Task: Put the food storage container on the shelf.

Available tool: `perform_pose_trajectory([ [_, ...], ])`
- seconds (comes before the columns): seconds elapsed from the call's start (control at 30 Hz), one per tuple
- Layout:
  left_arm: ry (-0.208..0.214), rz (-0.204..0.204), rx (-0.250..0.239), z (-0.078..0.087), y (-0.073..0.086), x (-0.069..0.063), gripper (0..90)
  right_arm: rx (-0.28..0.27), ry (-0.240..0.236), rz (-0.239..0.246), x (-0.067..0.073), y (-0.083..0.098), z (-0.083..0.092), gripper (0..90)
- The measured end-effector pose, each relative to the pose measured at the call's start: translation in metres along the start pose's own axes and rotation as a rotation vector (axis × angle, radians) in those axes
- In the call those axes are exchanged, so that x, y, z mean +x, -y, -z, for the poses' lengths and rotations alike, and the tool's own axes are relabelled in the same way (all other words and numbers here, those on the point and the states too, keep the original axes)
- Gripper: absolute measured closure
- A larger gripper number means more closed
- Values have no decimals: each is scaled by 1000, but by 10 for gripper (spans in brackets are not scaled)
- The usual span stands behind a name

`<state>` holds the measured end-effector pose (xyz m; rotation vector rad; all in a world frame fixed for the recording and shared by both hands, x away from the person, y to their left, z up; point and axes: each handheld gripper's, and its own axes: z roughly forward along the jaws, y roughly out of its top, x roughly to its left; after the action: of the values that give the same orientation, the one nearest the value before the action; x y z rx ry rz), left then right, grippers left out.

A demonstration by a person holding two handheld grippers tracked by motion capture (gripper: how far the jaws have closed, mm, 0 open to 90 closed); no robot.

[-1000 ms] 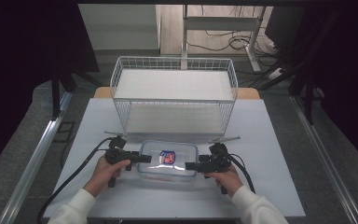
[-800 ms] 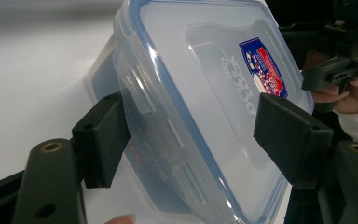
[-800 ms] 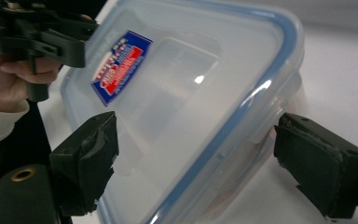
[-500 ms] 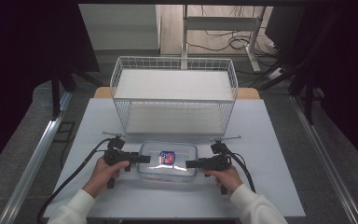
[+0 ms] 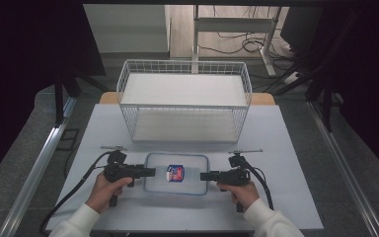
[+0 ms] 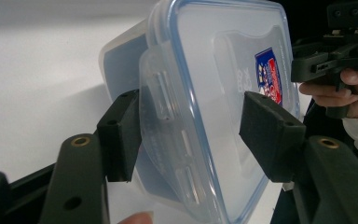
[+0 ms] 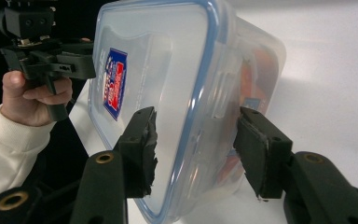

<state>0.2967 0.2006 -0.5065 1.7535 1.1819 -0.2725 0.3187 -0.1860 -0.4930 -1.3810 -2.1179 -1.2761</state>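
The container (image 5: 176,173) is clear plastic with a pale blue seal line round its lid and a blue, red and white label (image 5: 176,173) in the middle. Something orange shows dimly through its wall in the right gripper view. Both tools, left (image 5: 150,172) and right (image 5: 205,176), are matte black with brass-coloured rivets. The wire basket (image 5: 184,101) is white, the tabletop (image 5: 296,163) pale grey-white, the sleeves (image 5: 79,223) cream.
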Motion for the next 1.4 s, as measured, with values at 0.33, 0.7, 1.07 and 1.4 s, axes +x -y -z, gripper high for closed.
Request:
perform_pose_trajectory([
  [0.33, -16, 7, -5, 4, 3, -7, 425, -24, 22, 5, 8, 7, 3, 517],
  [0.7, -23, 15, -5, 3, 4, -13, 431, -45, 25, -29, 10, 6, 6, 523],
  [1.07, -16, -5, -13, -1, -12, -15, 440, -68, 31, -12, 7, -2, 15, 523],
  [1.4, -16, -27, -22, -13, -43, 0, 443, -94, 54, 67, -4, -31, 14, 522],
])
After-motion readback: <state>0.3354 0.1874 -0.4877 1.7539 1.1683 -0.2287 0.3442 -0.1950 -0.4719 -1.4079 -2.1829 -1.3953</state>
